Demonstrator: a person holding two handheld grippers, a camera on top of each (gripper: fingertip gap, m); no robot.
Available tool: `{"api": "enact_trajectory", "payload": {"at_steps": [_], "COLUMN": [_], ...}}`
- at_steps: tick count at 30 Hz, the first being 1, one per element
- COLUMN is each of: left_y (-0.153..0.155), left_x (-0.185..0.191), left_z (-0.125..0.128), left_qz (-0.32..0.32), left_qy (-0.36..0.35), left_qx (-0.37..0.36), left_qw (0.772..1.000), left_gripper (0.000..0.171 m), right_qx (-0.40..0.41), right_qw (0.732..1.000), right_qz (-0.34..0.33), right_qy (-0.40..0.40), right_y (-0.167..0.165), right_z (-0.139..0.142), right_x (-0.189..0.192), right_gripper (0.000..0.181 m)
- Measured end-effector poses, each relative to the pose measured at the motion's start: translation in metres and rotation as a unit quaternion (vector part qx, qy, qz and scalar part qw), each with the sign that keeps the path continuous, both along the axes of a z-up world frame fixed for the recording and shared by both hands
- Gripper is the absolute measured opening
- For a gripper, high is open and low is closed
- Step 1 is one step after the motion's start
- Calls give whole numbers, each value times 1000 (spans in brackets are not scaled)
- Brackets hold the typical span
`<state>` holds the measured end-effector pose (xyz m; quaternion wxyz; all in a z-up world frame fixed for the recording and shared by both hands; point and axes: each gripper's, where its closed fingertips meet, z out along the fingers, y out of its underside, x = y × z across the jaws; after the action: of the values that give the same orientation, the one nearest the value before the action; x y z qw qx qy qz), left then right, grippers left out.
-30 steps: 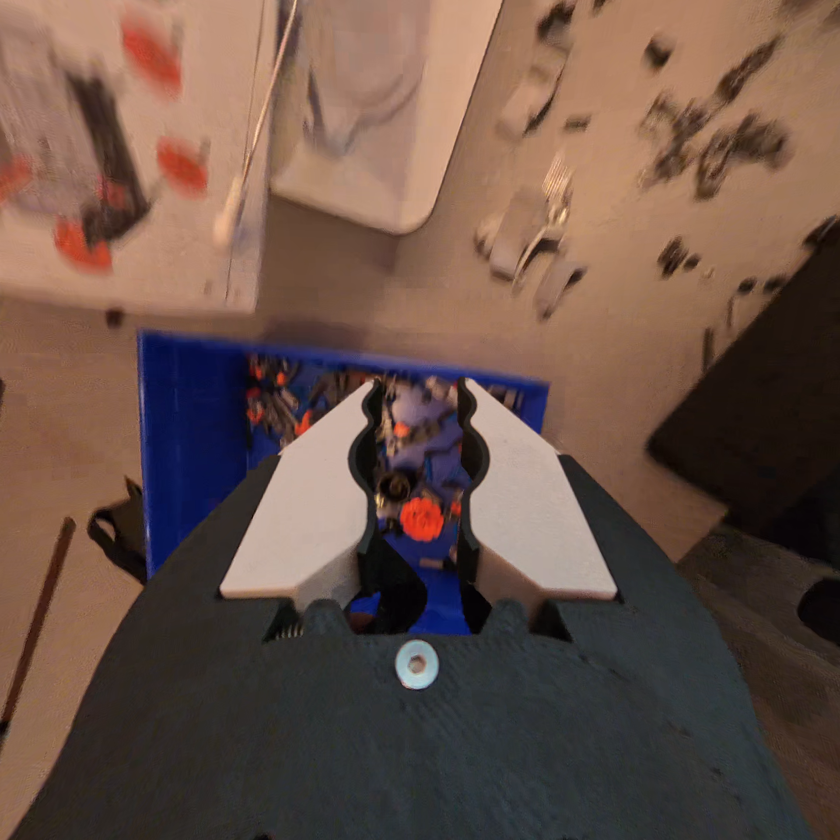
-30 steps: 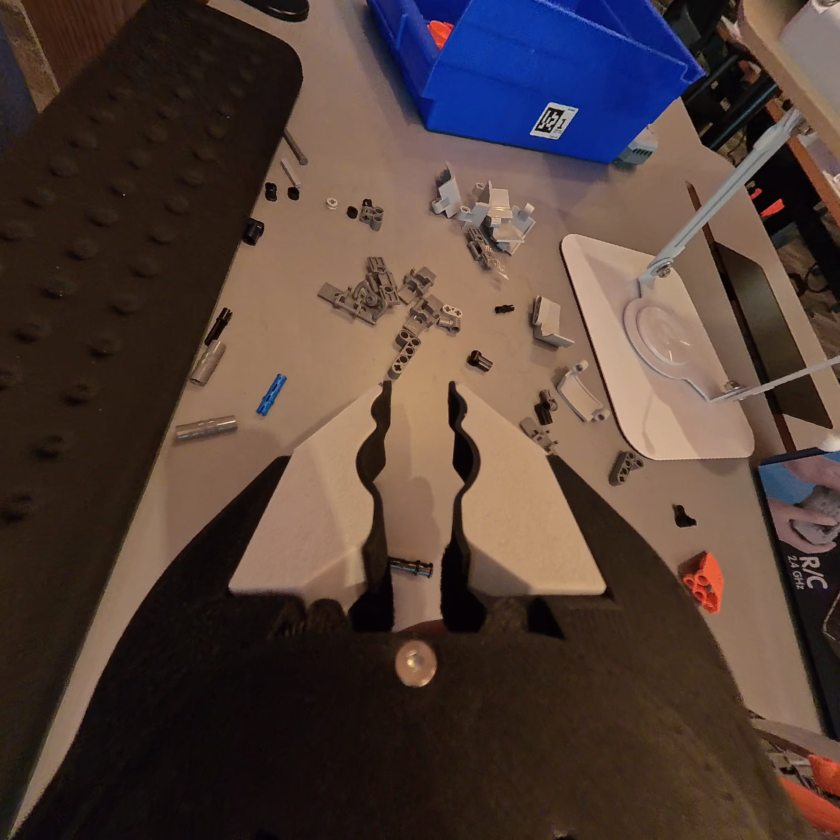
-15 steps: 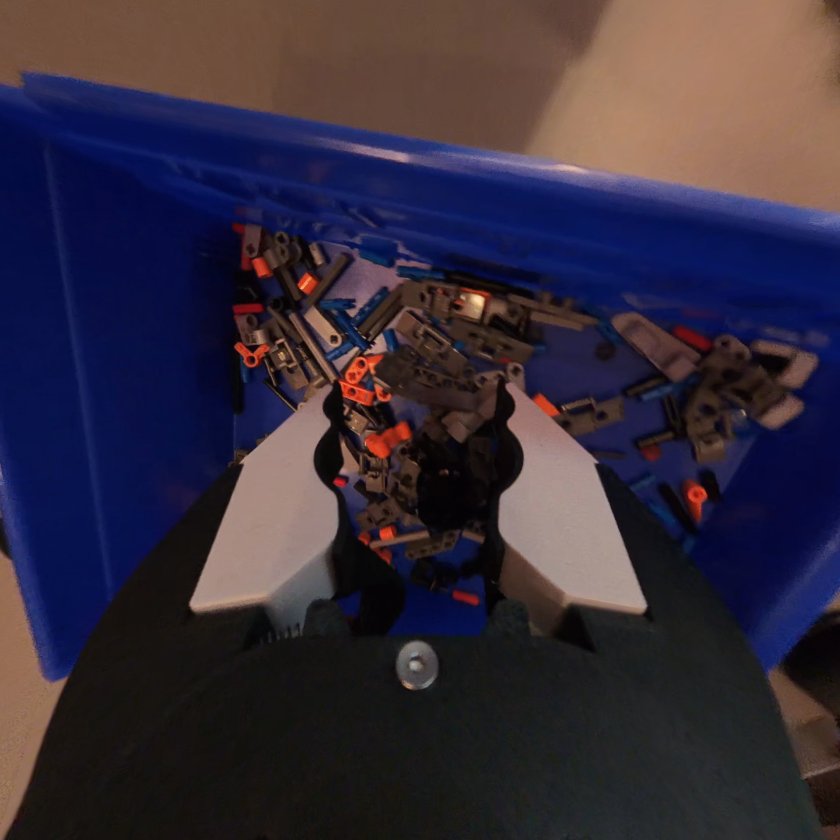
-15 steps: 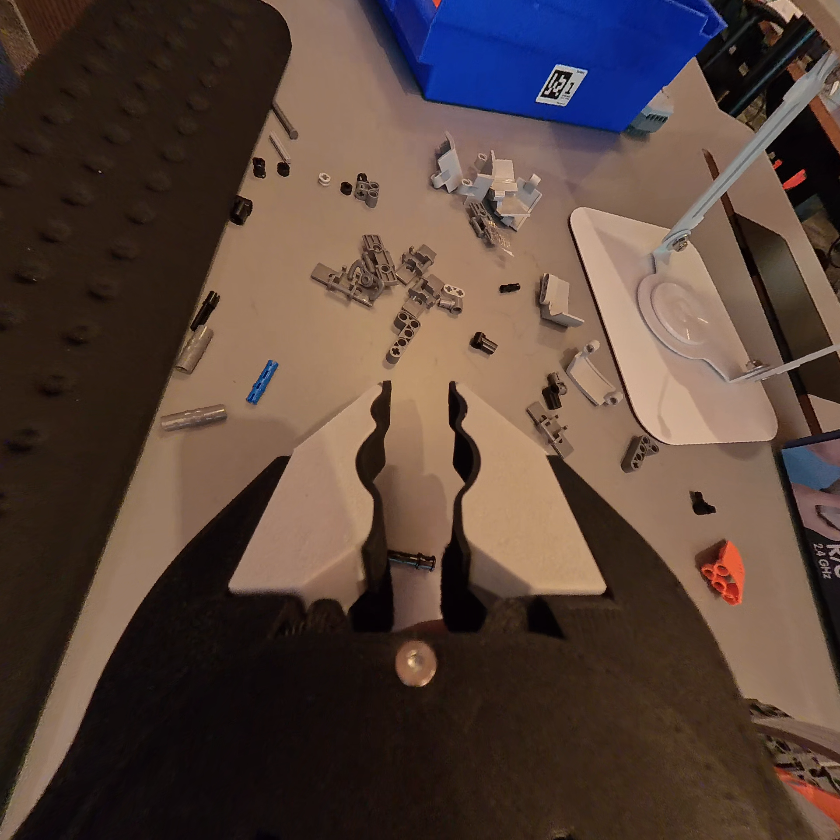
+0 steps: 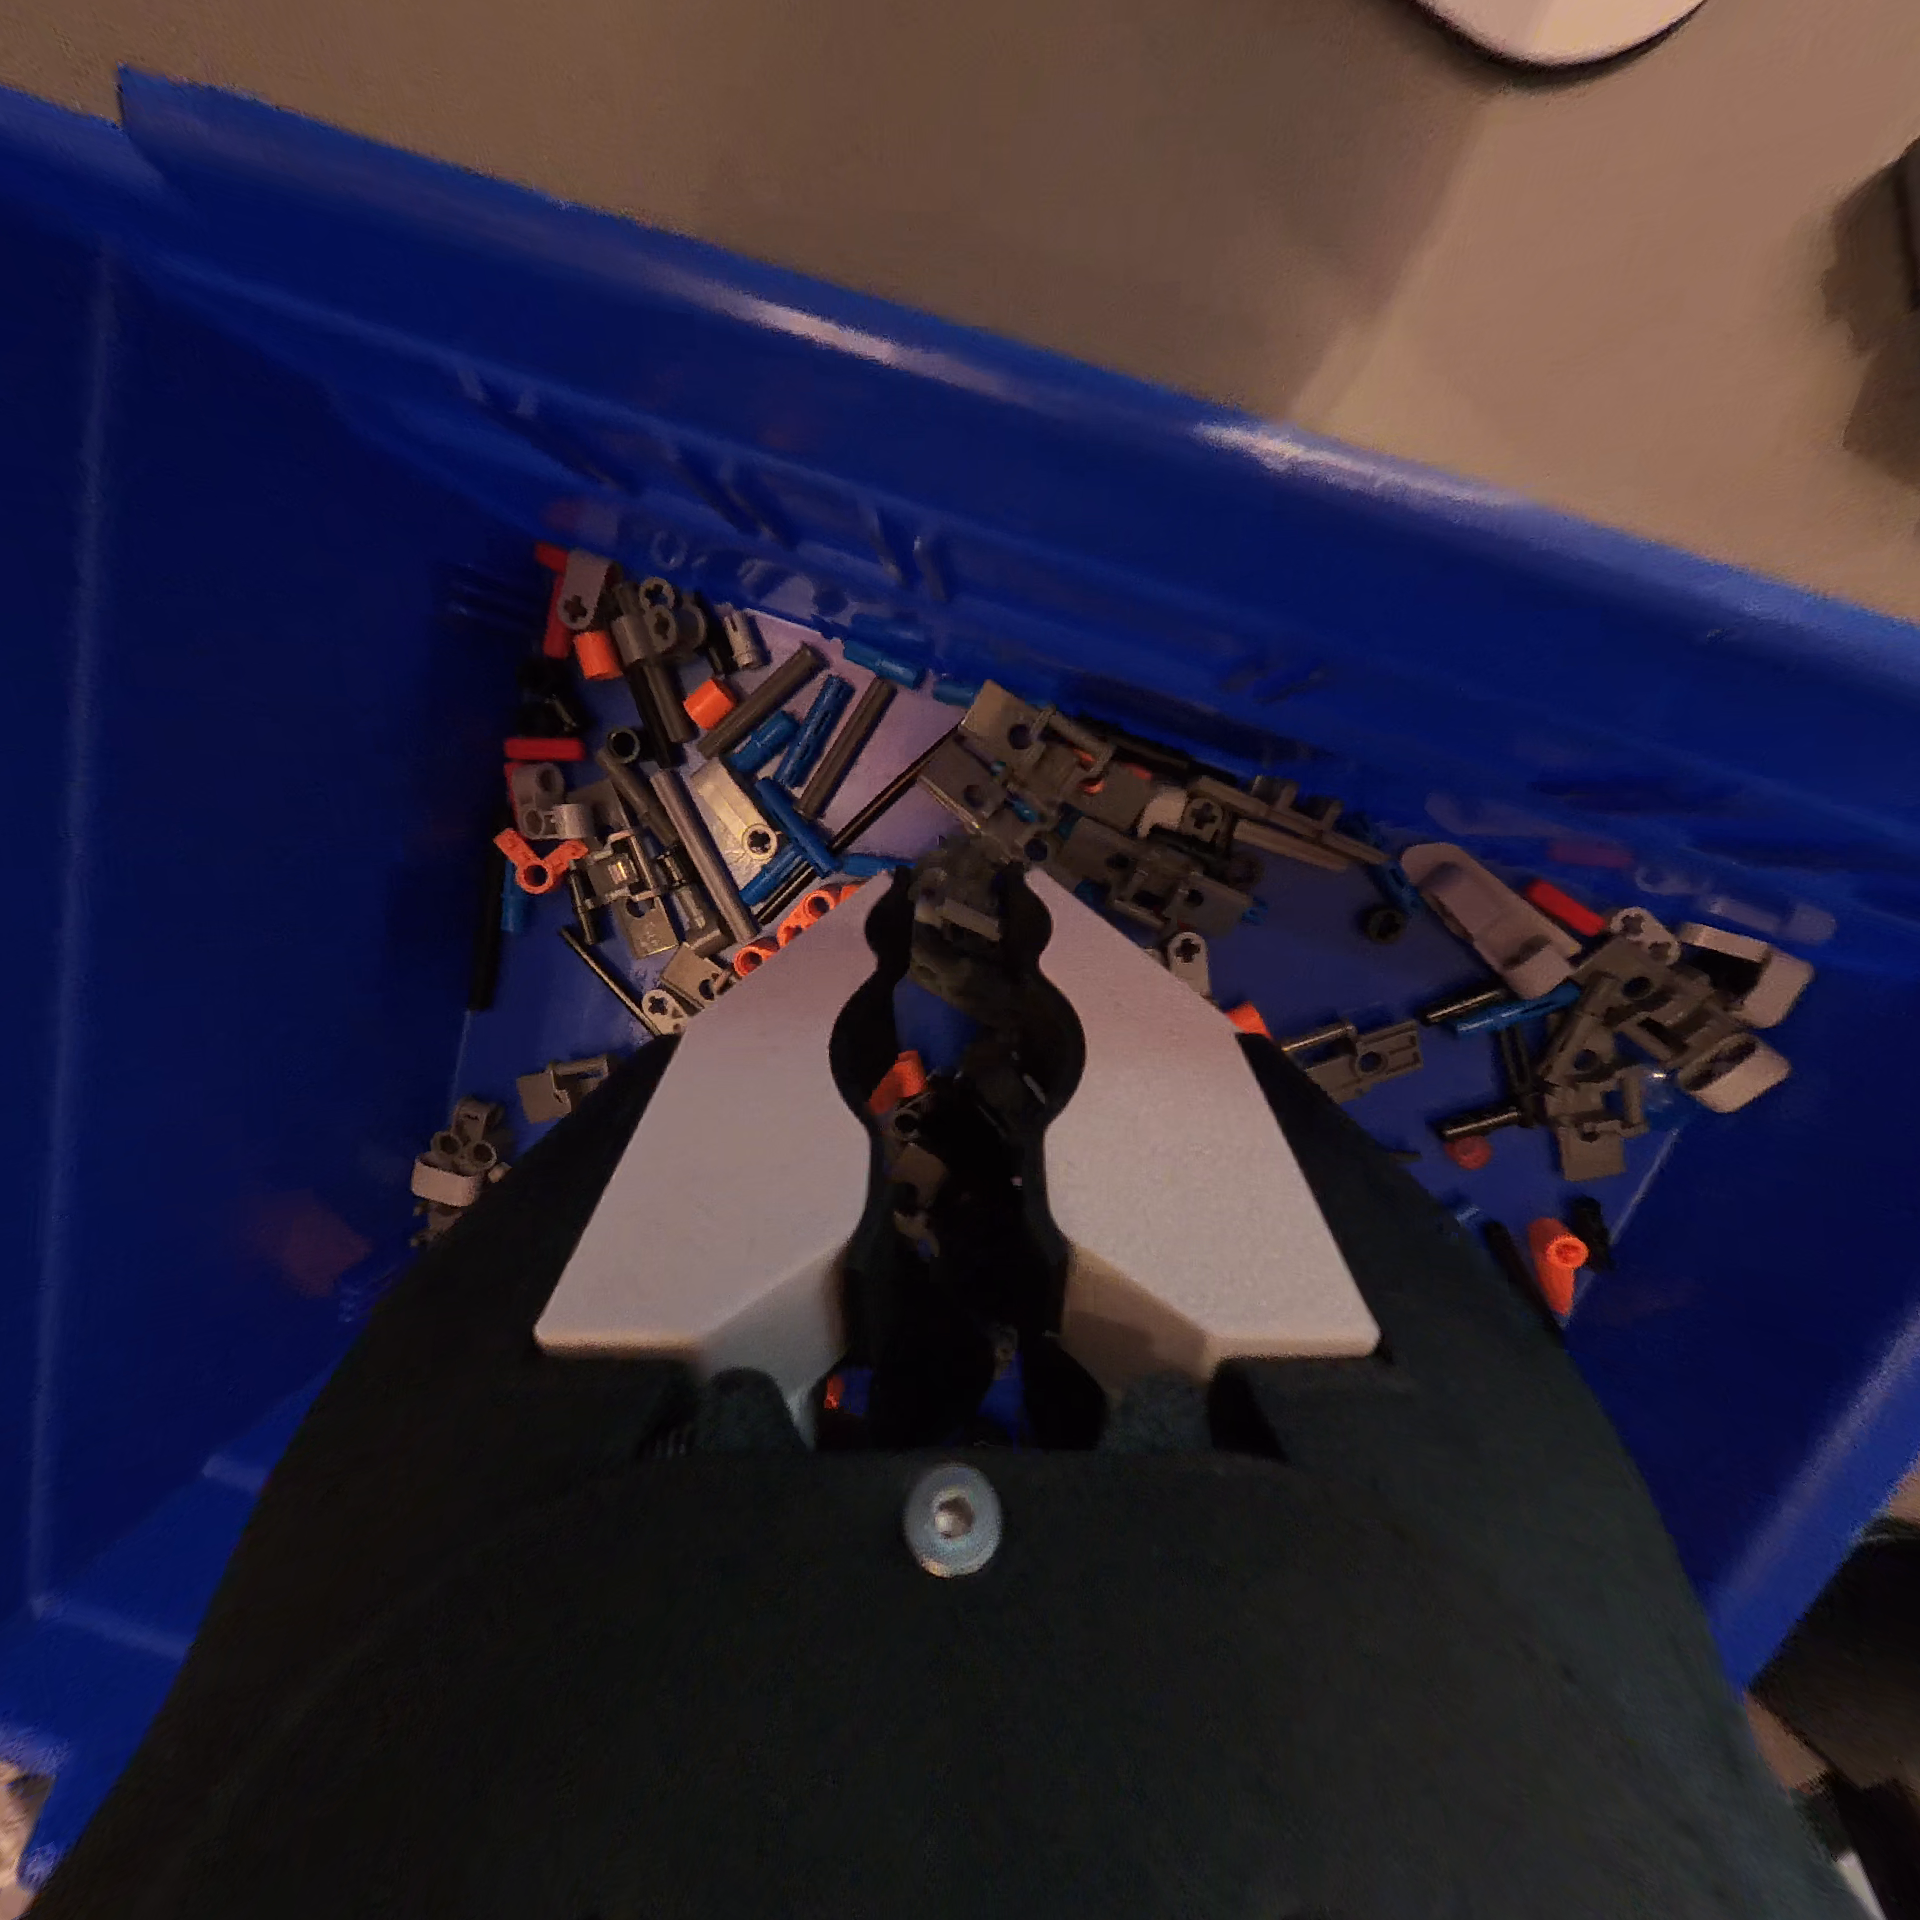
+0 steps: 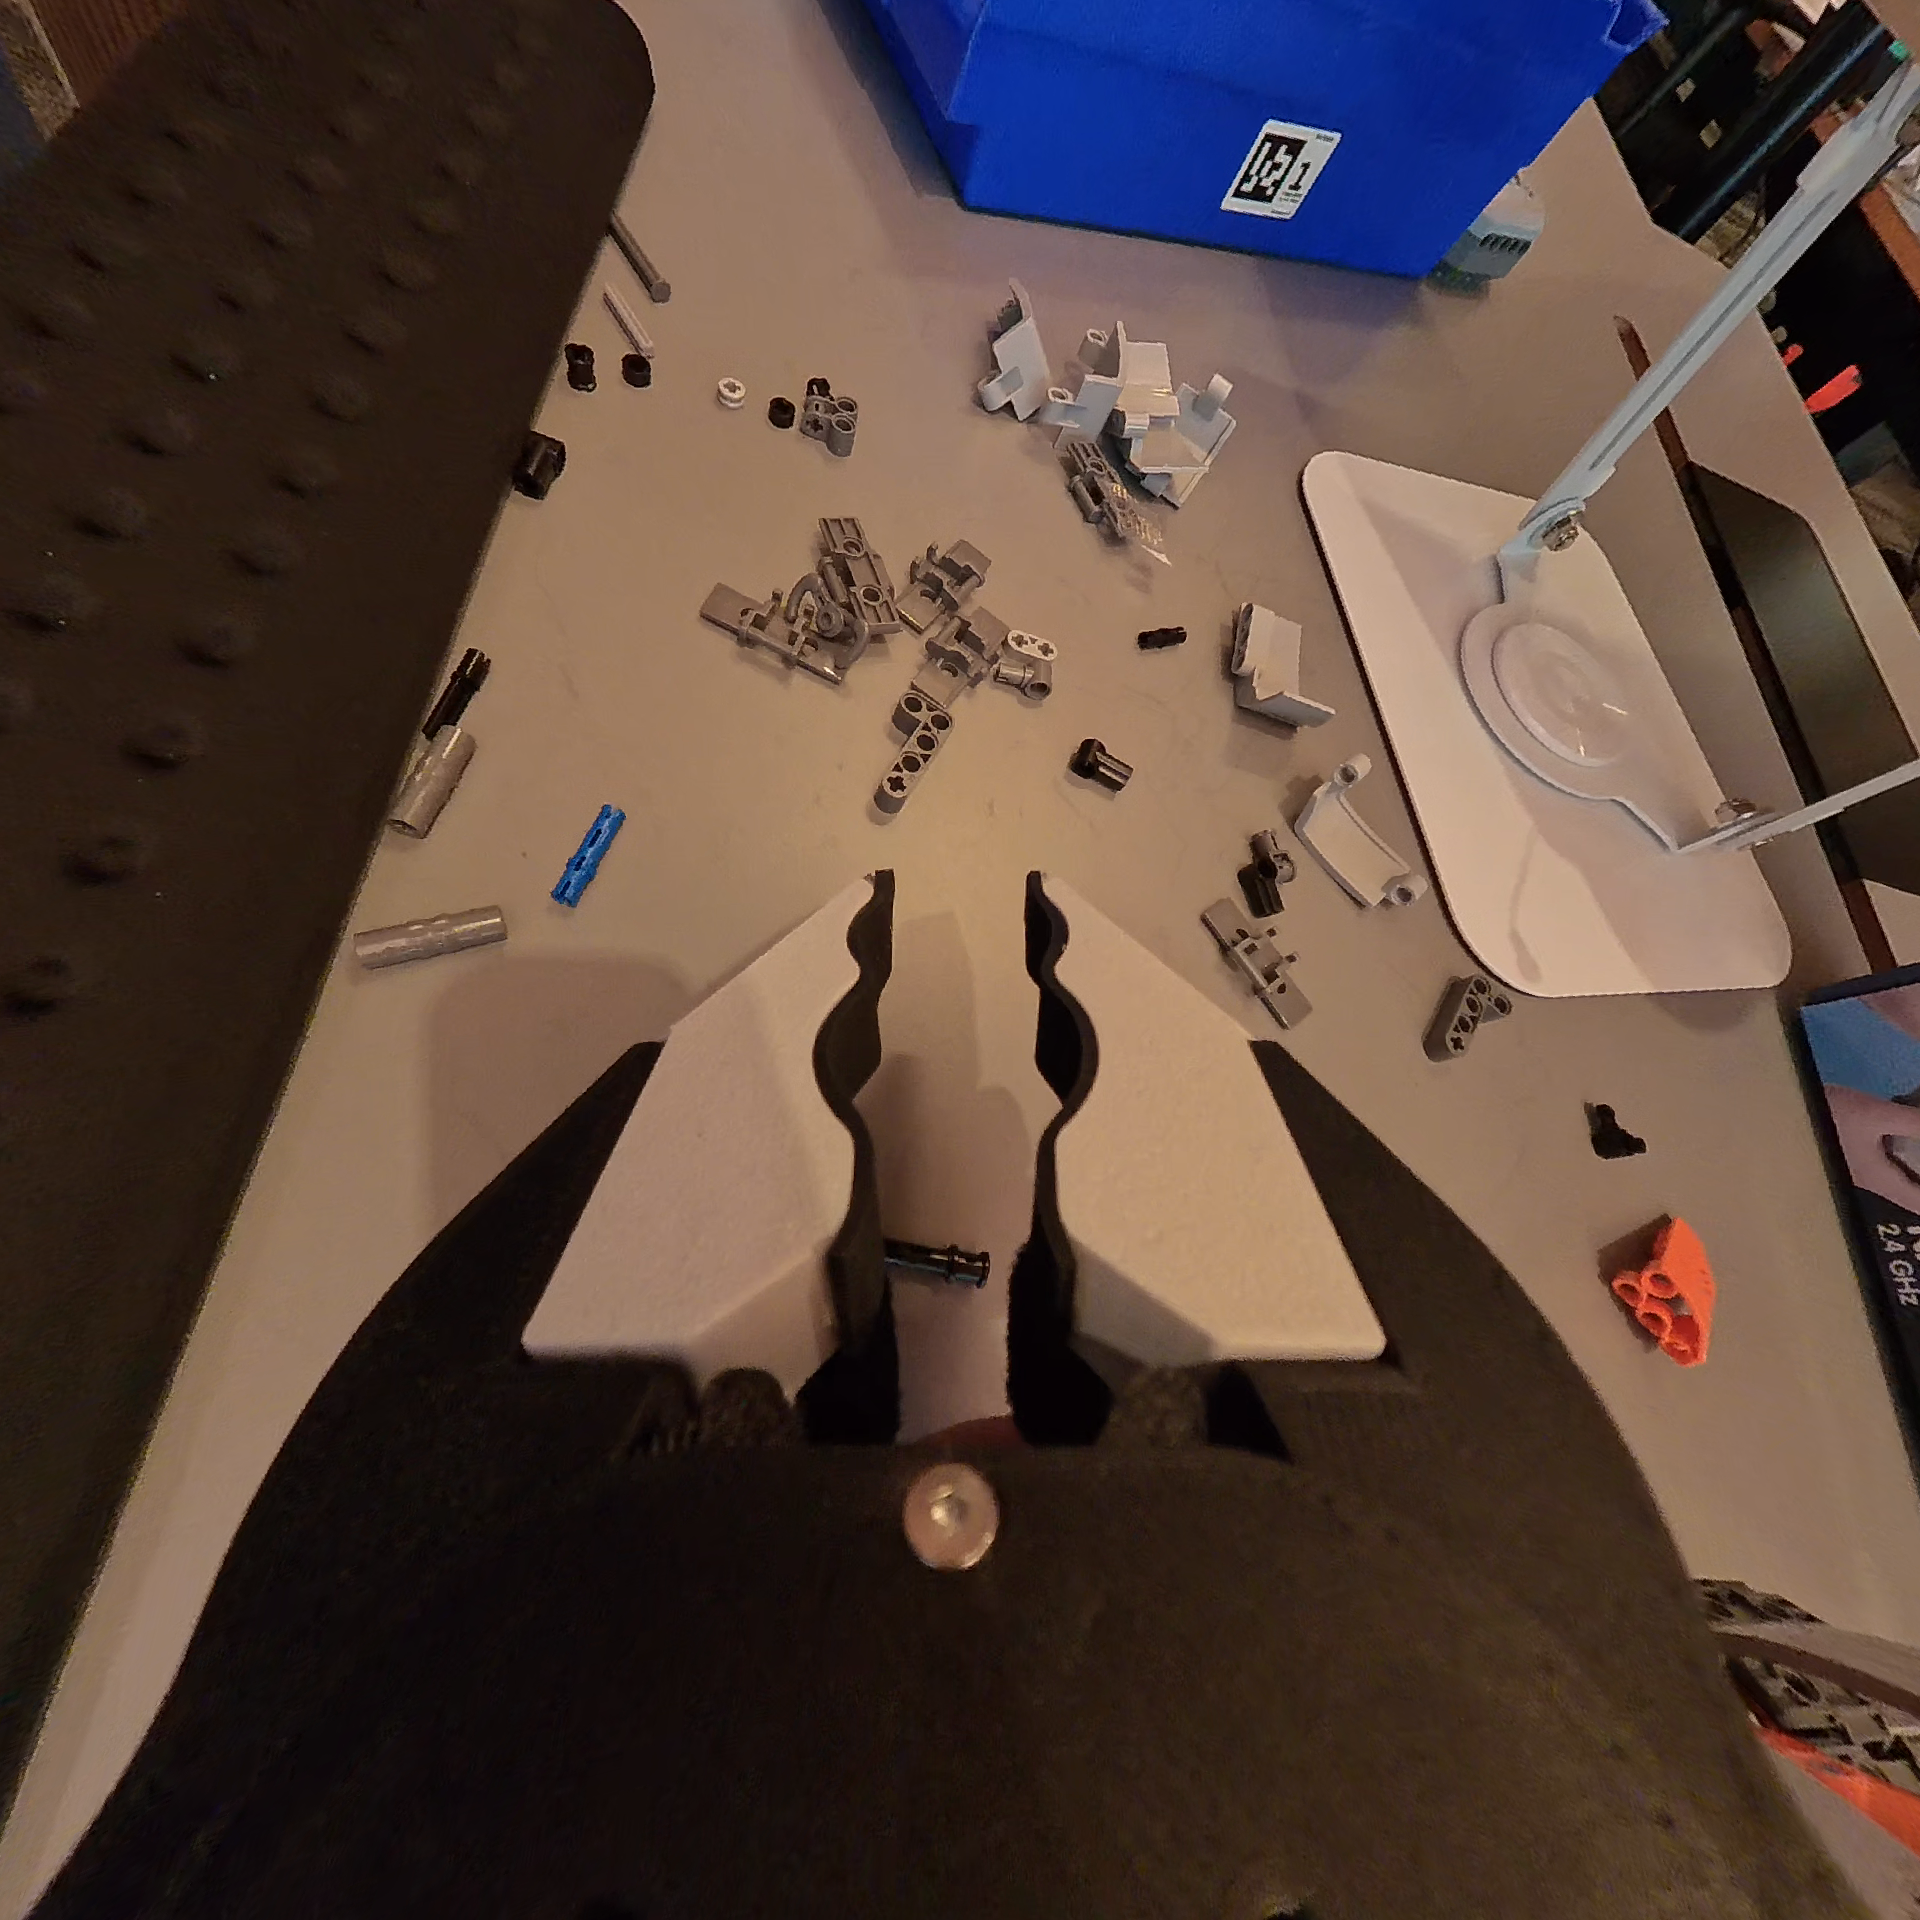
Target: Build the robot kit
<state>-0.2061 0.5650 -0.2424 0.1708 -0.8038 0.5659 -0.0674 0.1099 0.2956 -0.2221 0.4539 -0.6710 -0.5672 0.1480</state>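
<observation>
Left gripper (image 5: pixel 956 894): down inside the blue bin (image 5: pixel 260 727), jaws clenched on a dark grey connector piece (image 5: pixel 961 904) at the very tips. Piece sits centre frame, partly hidden by the pads; long axis cannot be told. Around it, on the bin floor: loose heap of grey, black, blue and orange building parts (image 5: pixel 1091 821), thickest upper left and right of the tips. Whether the held piece touches the heap beneath: cannot tell.

Right gripper (image 6: pixel 956 894): above the grey worktop (image 6: pixel 727 156), jaws released, nothing between the tips. A black pin (image 6: pixel 935 1262) lies on the worktop in the gap near the jaw roots, long axis crosswise to the fingers, touching neither as far as shows. Ahead, toward upper frame: scattered grey pieces (image 6: pixel 883 623); blue pin (image 6: pixel 587 854) to the left; white tray (image 6: pixel 1455 831) at right; orange piece (image 6: pixel 1662 1288) lower right; black dimpled mat (image 6: pixel 208 416) along the left edge.
</observation>
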Motion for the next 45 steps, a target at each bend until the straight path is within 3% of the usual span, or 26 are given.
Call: {"api": "enact_trajectory", "payload": {"at_steps": [3, 5, 11, 21, 26, 33, 39, 42, 45], "left_y": [4, 4, -9, -10, -12, -14, -60, -111, -172], "left_x": [3, 3, 11, 18, 9, 2, 26, 64, 113], "left_z": [4, -1, -11, -15, -14, 20, 86, 126, 117], "left_qz": [24, 38, 84, 106, 101, 90, -6, -84, -166], "left_qy": [-15, -8, -27, -54, -43, -78, -107, -137, -122], "left_qx": [-4, -12, -74, -69, -61, -47, -7, 2, -4], "left_qw": [1000, 999, 993, 990, 992, 992, 994, 987, 979], "left_gripper": [19, 35, 58, 25, 25, 24, 24, 24, 24], "right_qx": [-1, -3, -2, 2, 3, 5, 6, 6, 5], "right_qw": [1000, 1000, 1000, 1000, 1000, 1000, 1000, 1000, 1000], "right_qz": [0, 0, -2, 1, 3, 3, 2, 2, 3], "right_qy": [-1, -2, -1, 0, 0, 0, -1, -1, -3], "right_y": [0, 0, 0, -1, -2, -1, -1, -1, -2], "right_z": [-1, -2, -1, 2, 2, 3, 3, 3, 2], "right_x": [0, 0, 0, 0, -1, -1, -1, -1, -2], "right_gripper": [23, 23, 23, 23, 23, 23, 23, 23, 23]}}
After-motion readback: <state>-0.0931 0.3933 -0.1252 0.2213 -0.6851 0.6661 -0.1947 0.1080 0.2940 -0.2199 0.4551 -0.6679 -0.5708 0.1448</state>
